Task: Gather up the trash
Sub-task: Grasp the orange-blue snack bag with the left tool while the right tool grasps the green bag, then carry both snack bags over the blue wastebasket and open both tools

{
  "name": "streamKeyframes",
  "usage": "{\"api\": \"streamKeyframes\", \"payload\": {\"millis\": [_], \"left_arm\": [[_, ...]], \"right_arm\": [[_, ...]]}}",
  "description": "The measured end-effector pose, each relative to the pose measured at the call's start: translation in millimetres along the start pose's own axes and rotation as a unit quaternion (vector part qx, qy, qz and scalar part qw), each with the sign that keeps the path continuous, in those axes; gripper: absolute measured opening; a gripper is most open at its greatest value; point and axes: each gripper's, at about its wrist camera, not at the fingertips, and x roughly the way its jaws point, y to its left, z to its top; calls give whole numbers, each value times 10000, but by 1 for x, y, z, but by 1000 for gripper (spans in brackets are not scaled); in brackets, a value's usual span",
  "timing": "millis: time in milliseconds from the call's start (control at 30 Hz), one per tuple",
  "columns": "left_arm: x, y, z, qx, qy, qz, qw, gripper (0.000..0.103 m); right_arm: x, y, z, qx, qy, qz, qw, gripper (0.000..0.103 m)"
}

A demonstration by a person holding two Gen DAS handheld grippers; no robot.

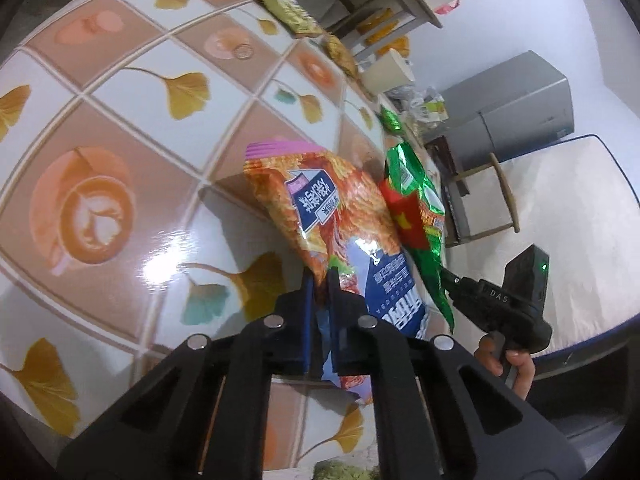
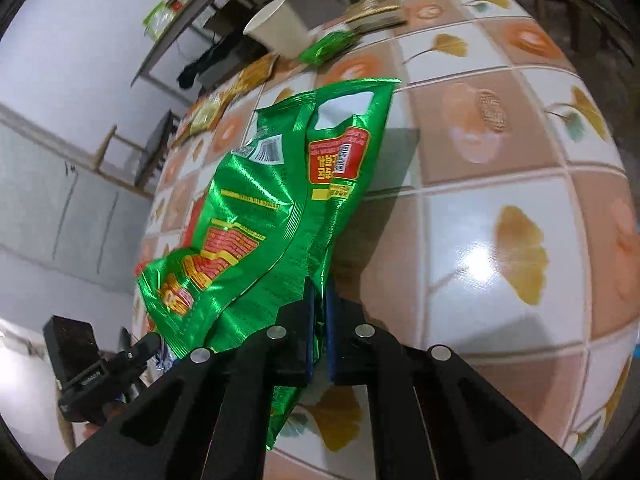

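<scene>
The left gripper (image 1: 321, 280) has its two blue-padded jaws pressed together on the lower edge of a crinkled orange and blue foil snack bag (image 1: 320, 208), which stands up from the jaws above the glossy tiled tablecloth with coffee-cup and ginkgo-leaf prints (image 1: 132, 120). The right gripper (image 2: 319, 292) is likewise clamped, on the near edge of a shiny green foil snack bag (image 2: 280, 200) with red and yellow panels; that bag rises from the jaws and leans to the left, lifted off the table.

The orange bag carries a dark blue label with white Chinese characters, seen upside down. The green bag shows a barcode, a red label with small writing too blurred to read, and a white cut-out patch near its far end. In the left wrist view the right gripper's black body bears the letters "DAS" beside a lit green light.

Only the left wrist view shows both bags side by side, the green one just to the right, along with a grey cabinet (image 1: 516, 108). Only the right wrist view shows a small green wrapper (image 2: 326, 48) lying far on the table beside a tipped white paper cup (image 2: 278, 30), and flat yellow packets (image 2: 376, 10) far off.
</scene>
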Motion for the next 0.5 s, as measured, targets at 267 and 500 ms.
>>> {"api": "streamKeyframes", "payload": {"millis": [267, 500], "left_arm": [[-3, -14, 1, 142, -149, -273, 9994, 3], [-10, -19, 2, 115, -271, -578, 9979, 3]], "right_arm": [[-43, -37, -7, 432, -430, 7, 9981, 5], [-70, -60, -13, 683, -683, 61, 9953, 5]]}}
